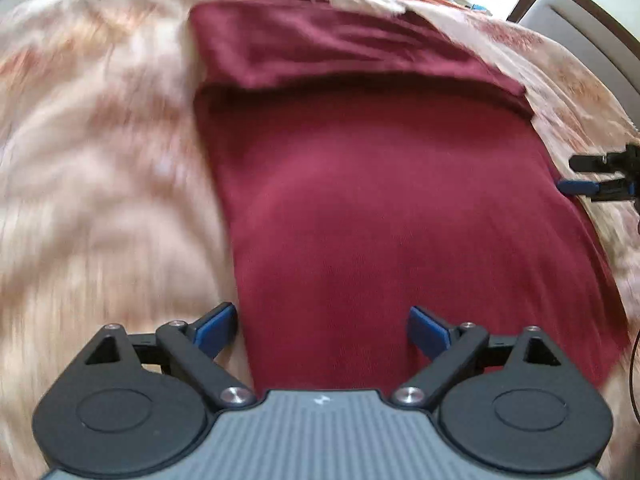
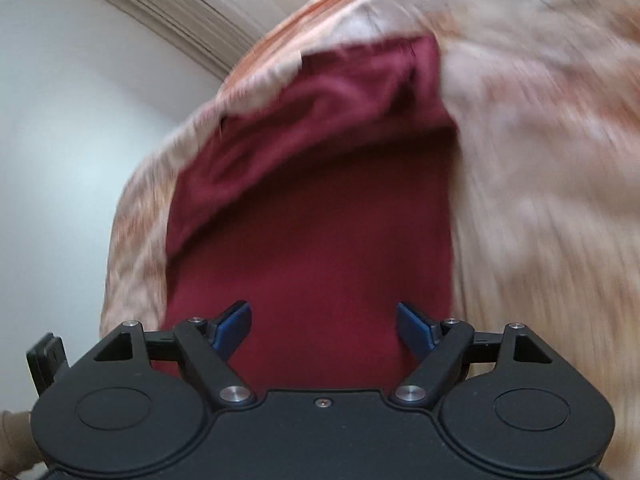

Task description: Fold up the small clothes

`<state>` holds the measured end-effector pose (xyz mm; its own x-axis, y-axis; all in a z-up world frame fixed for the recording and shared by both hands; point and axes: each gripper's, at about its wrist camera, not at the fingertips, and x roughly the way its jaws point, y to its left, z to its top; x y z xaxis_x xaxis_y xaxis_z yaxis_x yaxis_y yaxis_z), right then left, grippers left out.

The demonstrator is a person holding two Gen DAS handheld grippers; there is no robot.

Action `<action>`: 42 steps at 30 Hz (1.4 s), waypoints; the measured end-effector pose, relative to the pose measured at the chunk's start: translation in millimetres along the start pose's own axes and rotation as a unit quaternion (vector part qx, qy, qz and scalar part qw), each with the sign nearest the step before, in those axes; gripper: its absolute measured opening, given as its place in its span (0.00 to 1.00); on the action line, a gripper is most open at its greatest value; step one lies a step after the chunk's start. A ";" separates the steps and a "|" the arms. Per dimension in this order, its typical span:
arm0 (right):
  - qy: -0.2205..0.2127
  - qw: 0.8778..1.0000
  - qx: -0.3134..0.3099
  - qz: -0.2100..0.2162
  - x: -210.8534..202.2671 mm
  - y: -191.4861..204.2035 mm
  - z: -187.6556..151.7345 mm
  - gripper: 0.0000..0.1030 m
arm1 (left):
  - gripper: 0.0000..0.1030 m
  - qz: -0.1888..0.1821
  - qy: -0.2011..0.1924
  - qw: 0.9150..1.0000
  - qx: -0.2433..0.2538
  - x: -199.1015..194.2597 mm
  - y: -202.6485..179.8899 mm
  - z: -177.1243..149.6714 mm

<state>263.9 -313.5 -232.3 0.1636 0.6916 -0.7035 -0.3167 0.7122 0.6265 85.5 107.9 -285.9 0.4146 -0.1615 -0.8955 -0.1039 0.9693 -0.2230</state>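
Observation:
A dark red garment [image 1: 380,200] lies flat on a cream and orange patterned bed cover [image 1: 100,180], with its far part folded over toward me as a band [image 1: 340,52]. My left gripper [image 1: 322,330] is open and empty, just above the garment's near left edge. My right gripper shows at the right edge of the left wrist view [image 1: 588,176], open, by the garment's right edge. In the right wrist view the garment [image 2: 320,240] fills the middle, and the right gripper [image 2: 324,326] is open and empty above its near end.
The bed cover [image 2: 540,160] surrounds the garment on all sides. A white wall [image 2: 60,160] and a curtain [image 2: 160,4] lie beyond the bed. A dark-framed white panel [image 1: 580,20] stands at the far right. Both views are motion-blurred.

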 end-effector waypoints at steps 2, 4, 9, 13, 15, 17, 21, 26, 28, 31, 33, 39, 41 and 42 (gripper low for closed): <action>0.008 1.000 0.001 -0.003 -16.2 2.5 -24.5 0.80 | 0.92 -0.002 0.013 1.000 -0.007 -10.5 -3.8 -23.0; 0.017 1.000 -0.014 -0.017 -31.8 9.1 -44.9 0.80 | 0.92 0.005 0.023 1.000 -0.018 -20.0 -6.9 -43.1; 0.004 0.999 -0.003 -0.043 -73.4 10.0 -81.4 0.81 | 0.89 -0.006 0.026 0.997 -0.076 -36.1 -3.8 -66.9; 0.006 0.998 0.017 -0.057 -84.4 6.3 -98.3 0.77 | 0.79 -0.018 0.029 0.996 -0.086 -44.3 -6.6 -68.1; 0.004 0.997 0.043 -0.063 -90.1 0.6 -106.0 0.73 | 0.74 -0.026 0.034 0.995 -0.092 -47.1 -7.8 -67.4; 0.006 0.996 0.069 -0.063 -93.9 -6.1 -113.6 0.67 | 0.69 -0.030 0.044 0.993 -0.105 -46.8 -7.8 -69.3; 0.025 0.992 0.109 -0.063 -93.3 -20.2 -128.2 0.60 | 0.60 -0.033 0.047 0.988 -0.144 -49.9 3.2 -76.7; 0.039 0.985 0.163 -0.032 -84.9 -32.1 -140.7 0.28 | 0.53 -0.055 0.045 0.975 -0.209 -45.7 23.9 -83.9; 0.048 0.986 0.155 -0.034 -82.0 -27.2 -141.3 0.13 | 0.36 -0.058 0.049 0.974 -0.211 -43.6 28.0 -83.6; 0.049 0.987 0.149 -0.037 -87.6 -20.5 -137.9 0.08 | 0.12 -0.061 0.056 0.974 -0.211 -45.4 32.5 -84.3; 0.050 0.988 0.144 -0.025 -99.5 -16.3 -133.3 0.07 | 0.08 -0.071 0.051 0.970 -0.226 -53.8 39.3 -87.0; 0.055 0.991 0.121 0.012 -148.6 -9.6 -117.5 0.05 | 0.06 -0.092 0.032 0.978 -0.185 -96.6 43.3 -90.0; 0.061 0.992 0.111 0.011 -158.2 -9.5 -114.9 0.05 | 0.06 -0.090 0.039 0.982 -0.162 -102.0 40.8 -91.2; 0.067 0.992 0.106 0.005 -158.6 -10.9 -115.5 0.05 | 0.06 -0.086 0.046 0.983 -0.153 -100.2 38.1 -91.2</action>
<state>133.5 -444.9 -166.3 0.0304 0.6869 -0.7261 -0.1122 0.7242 0.6804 -42.4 144.0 -239.8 0.3676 -0.3478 -0.8625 -0.3124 0.8274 -0.4668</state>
